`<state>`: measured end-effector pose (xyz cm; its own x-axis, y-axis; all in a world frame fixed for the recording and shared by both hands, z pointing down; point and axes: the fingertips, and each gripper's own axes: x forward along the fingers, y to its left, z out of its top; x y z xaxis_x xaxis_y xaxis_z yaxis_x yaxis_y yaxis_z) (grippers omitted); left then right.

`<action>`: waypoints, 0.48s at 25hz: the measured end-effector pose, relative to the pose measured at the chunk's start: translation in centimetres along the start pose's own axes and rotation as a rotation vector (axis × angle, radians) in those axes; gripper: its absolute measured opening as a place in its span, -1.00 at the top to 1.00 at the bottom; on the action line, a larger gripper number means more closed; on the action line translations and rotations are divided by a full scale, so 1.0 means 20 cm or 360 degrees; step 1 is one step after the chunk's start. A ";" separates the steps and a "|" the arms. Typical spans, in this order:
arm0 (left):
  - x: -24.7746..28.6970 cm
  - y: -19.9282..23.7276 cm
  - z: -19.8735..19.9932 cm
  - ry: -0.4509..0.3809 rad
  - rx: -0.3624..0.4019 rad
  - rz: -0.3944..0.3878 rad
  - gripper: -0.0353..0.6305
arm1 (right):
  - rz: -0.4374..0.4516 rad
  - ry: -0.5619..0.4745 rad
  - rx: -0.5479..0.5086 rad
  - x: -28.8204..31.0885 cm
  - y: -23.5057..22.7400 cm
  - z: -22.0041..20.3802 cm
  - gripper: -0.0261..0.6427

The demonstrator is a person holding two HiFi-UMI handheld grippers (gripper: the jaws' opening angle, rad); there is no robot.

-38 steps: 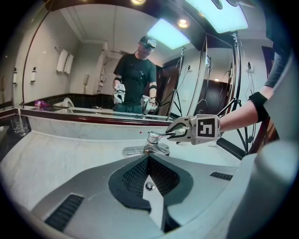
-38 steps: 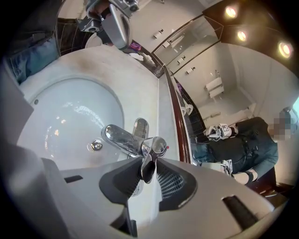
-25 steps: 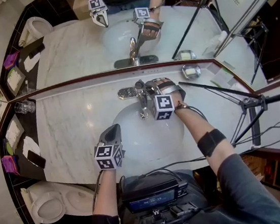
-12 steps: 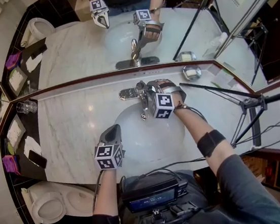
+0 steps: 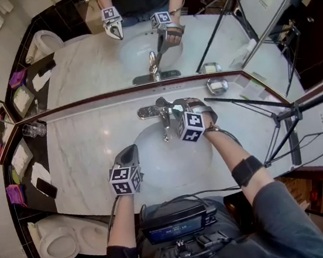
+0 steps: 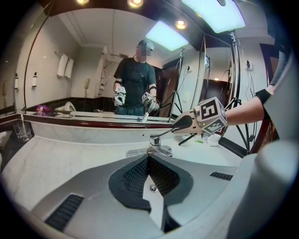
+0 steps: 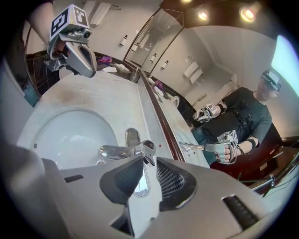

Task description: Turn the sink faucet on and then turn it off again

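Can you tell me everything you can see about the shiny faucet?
The faucet is shiny silver metal. Its flat base plate sits on the pale marble counter, just in front of the mirror. Its spout reaches out over the white basin. One thin lever on top tilts upward, and the right gripper is clamped on its end. I can't tell whether water is running.
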<state>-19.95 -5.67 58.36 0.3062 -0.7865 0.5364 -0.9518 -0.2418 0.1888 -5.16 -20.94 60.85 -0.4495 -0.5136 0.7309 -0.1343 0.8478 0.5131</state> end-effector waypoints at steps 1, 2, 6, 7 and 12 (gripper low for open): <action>0.00 0.00 0.01 -0.0004 0.0000 0.0001 0.89 | -0.0016 -0.0015 0.0030 -0.03 -0.01 0.00 0.63; -0.01 0.01 0.01 -0.0009 0.0000 0.0002 0.89 | -0.0039 -0.0027 0.0061 -0.05 -0.02 0.00 0.69; -0.02 0.02 0.05 -0.0032 0.0009 0.0001 0.89 | -0.0112 -0.0054 0.0188 -0.14 -0.03 -0.01 0.84; -0.02 0.02 0.06 -0.0037 0.0011 0.0000 0.89 | -0.0125 -0.0059 0.0221 -0.17 -0.02 -0.02 0.86; -0.02 0.01 0.08 -0.0059 0.0025 -0.0008 0.89 | -0.0137 -0.0143 0.0637 -0.28 0.01 -0.08 0.87</action>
<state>-20.24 -6.33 56.87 0.3101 -0.8058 0.5045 -0.9506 -0.2542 0.1784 -1.25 -18.09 57.72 -0.4947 -0.5862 0.6416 -0.4994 0.7959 0.3422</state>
